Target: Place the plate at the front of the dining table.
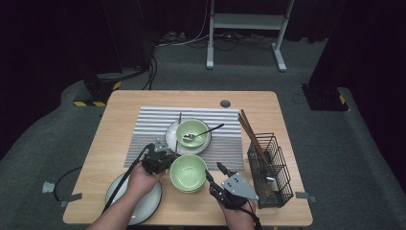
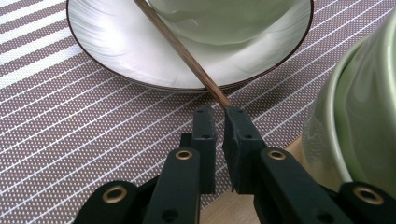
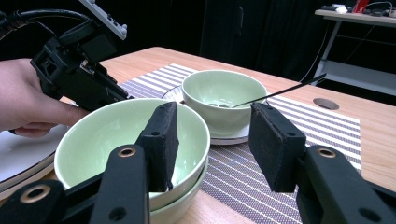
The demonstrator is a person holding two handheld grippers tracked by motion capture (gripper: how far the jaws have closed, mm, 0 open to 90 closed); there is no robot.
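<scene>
A brown chopstick [image 1: 178,129] [image 2: 182,51] lies across the rim of a white plate [image 1: 170,139] [image 2: 121,51] on the striped placemat [image 1: 153,124]. My left gripper [image 1: 165,155] [image 2: 219,112] holds its near end, jaws almost together. On the plate sits a green bowl [image 1: 191,130] [image 3: 219,93] with a dark spoon [image 1: 208,130] [image 3: 280,91] in it. Two stacked green bowls [image 1: 188,172] [image 3: 107,135] [image 2: 359,116] stand at the front. My right gripper [image 1: 215,171] [image 3: 212,140] is open, one jaw inside the top bowl's right rim and one outside.
A black wire basket [image 1: 270,170] stands at the right edge with several chopsticks [image 1: 249,132] leaning out of it. A pale plate [image 1: 151,201] [image 3: 23,158] lies at the front left under my left forearm. A round cable hole [image 1: 225,103] is near the far edge.
</scene>
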